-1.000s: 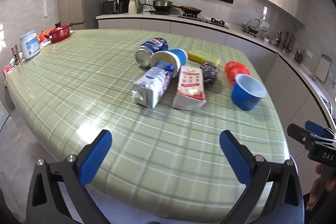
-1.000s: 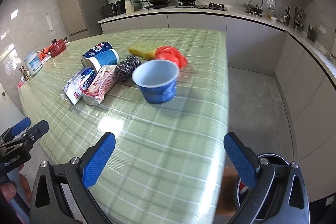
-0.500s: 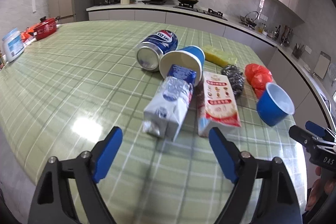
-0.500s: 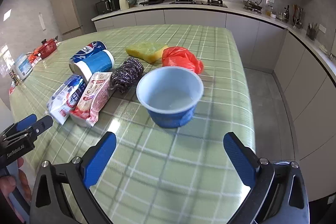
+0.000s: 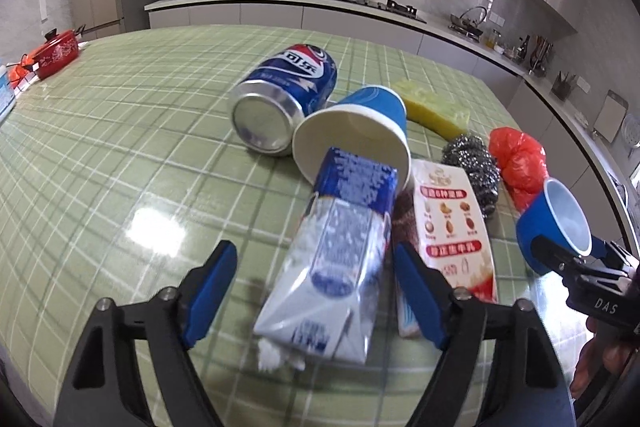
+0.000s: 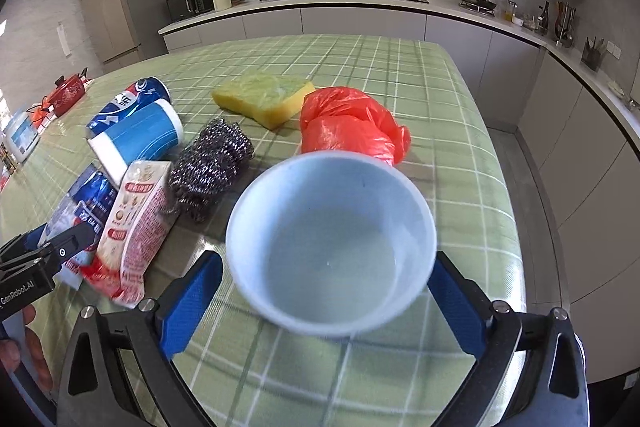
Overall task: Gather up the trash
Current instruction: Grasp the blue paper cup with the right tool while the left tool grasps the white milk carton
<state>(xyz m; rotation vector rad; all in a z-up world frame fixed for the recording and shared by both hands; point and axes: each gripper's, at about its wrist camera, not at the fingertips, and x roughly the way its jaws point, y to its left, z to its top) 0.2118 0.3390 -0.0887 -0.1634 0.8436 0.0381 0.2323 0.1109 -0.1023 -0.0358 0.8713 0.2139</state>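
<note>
A pile of trash lies on the green checked table. My left gripper is open, its jaws on either side of a blue and white milk carton lying on its side, not closed on it. Beside it lie a red and white carton, a blue paper cup and a Pepsi can. My right gripper is open around a blue plastic cup, white inside, that tips toward me. A red plastic bag lies behind it.
A yellow sponge and a steel scourer lie among the trash. A red pot and a white tub stand at the table's far left edge. Kitchen counters run behind; the floor lies to the right of the table.
Both grippers have moved forward over the table. The left one now straddles the milk carton and the right one now straddles the blue plastic cup. Both stay open.
</note>
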